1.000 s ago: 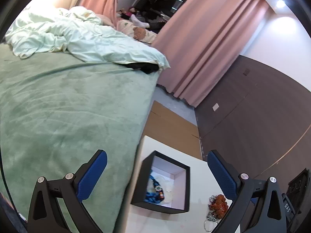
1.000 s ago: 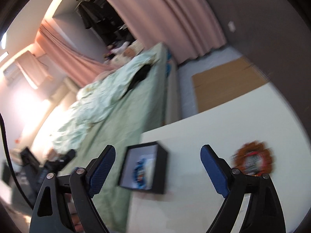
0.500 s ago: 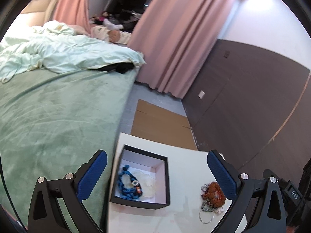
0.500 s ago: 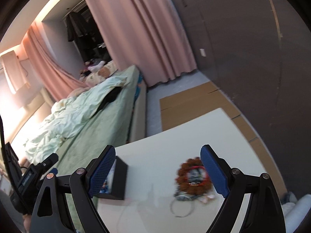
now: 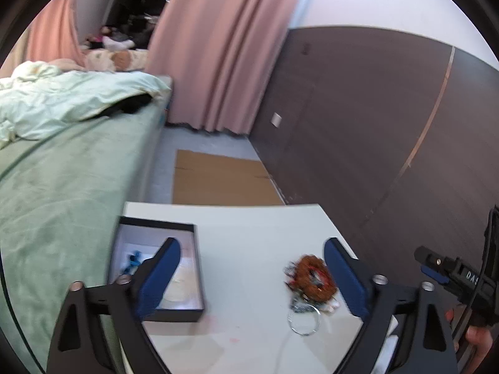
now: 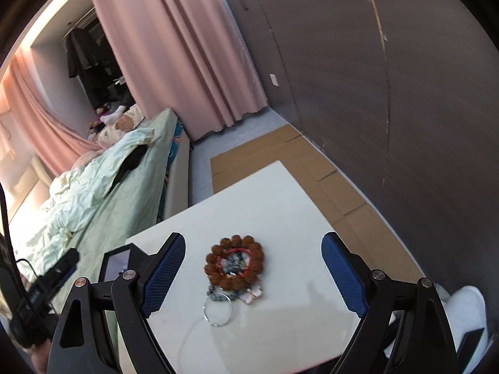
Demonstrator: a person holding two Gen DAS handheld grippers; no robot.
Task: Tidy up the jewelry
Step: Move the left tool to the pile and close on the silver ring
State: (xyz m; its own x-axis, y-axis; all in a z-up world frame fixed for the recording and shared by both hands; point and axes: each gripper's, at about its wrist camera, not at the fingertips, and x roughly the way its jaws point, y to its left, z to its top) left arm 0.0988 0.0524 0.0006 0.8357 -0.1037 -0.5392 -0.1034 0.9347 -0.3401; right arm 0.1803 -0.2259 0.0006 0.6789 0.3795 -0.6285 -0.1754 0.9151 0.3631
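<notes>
- Left black two-finger gripper with blue ribbed pads (image 5: 249, 277): jaws spread wide apart, nothing between them, held level above the near part of the scene.
- Right black two-finger gripper with blue ribbed pads (image 6: 254, 275): jaws equally wide, gripping nothing, tilted slightly downward.
- Person's hand (image 5: 475, 341): partly visible at far right, holding the right tool.

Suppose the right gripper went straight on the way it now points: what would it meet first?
Probably the brown bead bracelet, lying on the white table between the open right gripper fingers; depth is unclear, so it might touch the tabletop first.
</notes>
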